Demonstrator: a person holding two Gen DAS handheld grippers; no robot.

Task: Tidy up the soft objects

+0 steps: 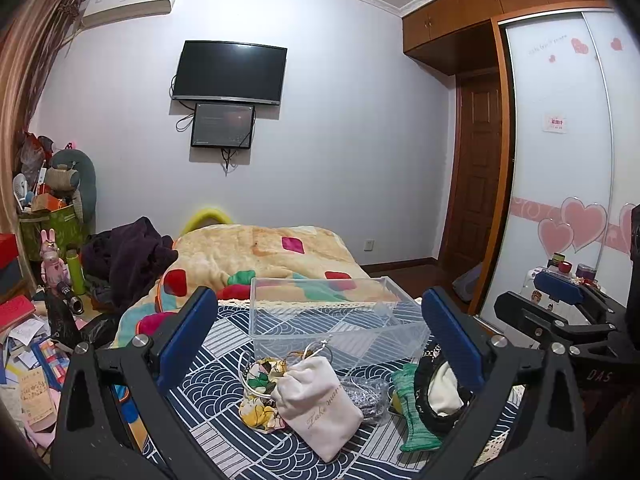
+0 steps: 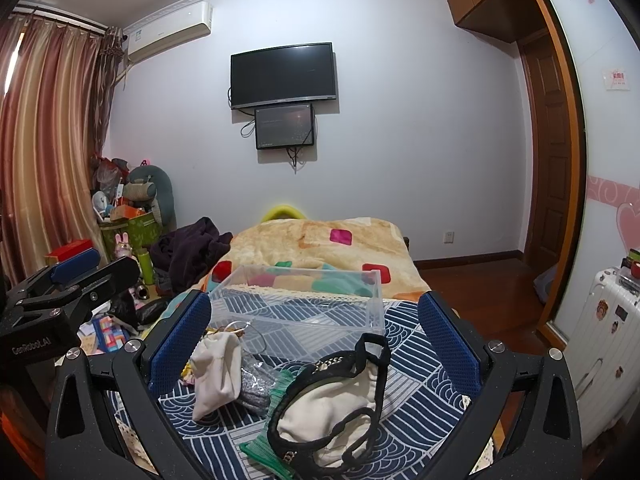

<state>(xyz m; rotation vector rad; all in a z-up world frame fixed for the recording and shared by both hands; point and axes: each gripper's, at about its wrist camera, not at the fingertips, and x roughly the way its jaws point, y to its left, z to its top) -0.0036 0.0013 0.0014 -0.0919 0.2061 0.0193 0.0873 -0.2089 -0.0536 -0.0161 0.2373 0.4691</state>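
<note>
Soft items lie on the blue patterned bedspread point(image 1: 224, 364) in front of an empty clear plastic bin point(image 1: 332, 316) point(image 2: 304, 308). They are a white drawstring pouch point(image 1: 316, 404) point(image 2: 216, 372), a floral pouch point(image 1: 260, 396), a grey glittery pouch point(image 1: 370, 394) point(image 2: 256, 384), a green knit piece point(image 1: 414, 412) point(image 2: 266, 440) and a black-and-cream bag point(image 1: 440, 392) point(image 2: 332, 404). My left gripper point(image 1: 316, 340) is open above the white pouch. My right gripper point(image 2: 316, 344) is open above the black-and-cream bag. Each gripper shows at the edge of the other's view.
A fleece blanket point(image 1: 276, 256) with coloured patches covers the far bed. Dark clothes point(image 1: 132, 256) lie at its left. Cluttered boxes and toys point(image 1: 48, 216) fill the left floor. A wardrobe point(image 1: 560, 160) and a white suitcase point(image 2: 608, 340) stand at the right.
</note>
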